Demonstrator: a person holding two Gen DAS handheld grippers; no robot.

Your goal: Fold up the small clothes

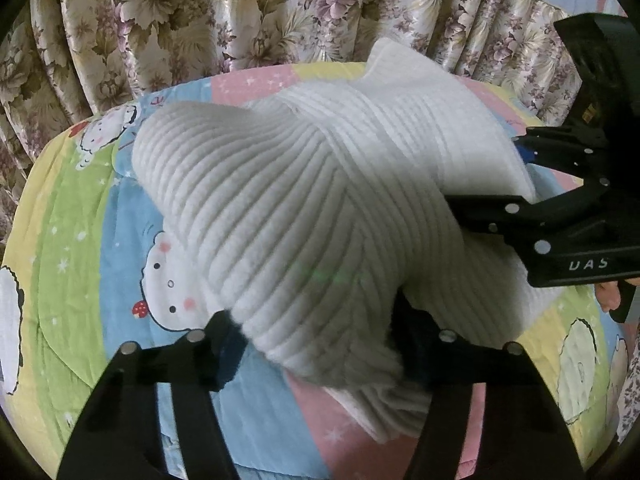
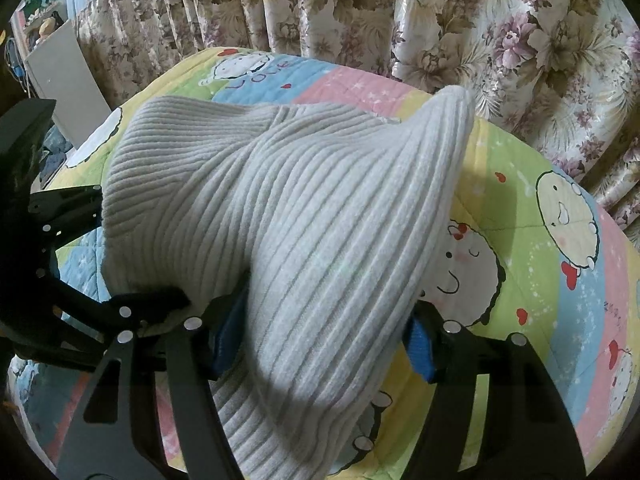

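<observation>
Both grippers, left (image 1: 316, 340) and right (image 2: 324, 332), clenched on the white ribbed garment (image 1: 304, 200); cloth bunched between jaws, likely slipping and skewing the fold over the quilt (image 1: 80, 280).

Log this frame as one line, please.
fold, mid-lift | left gripper: shut on white ribbed garment | right gripper: same | over quilt

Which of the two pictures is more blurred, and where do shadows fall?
Left wrist view: the white ribbed garment is soft with blur, evenly lit. Right wrist view: sharper ribs, a dark shadow across the garment's lower part; both bend the floral curtain at the edges.
</observation>
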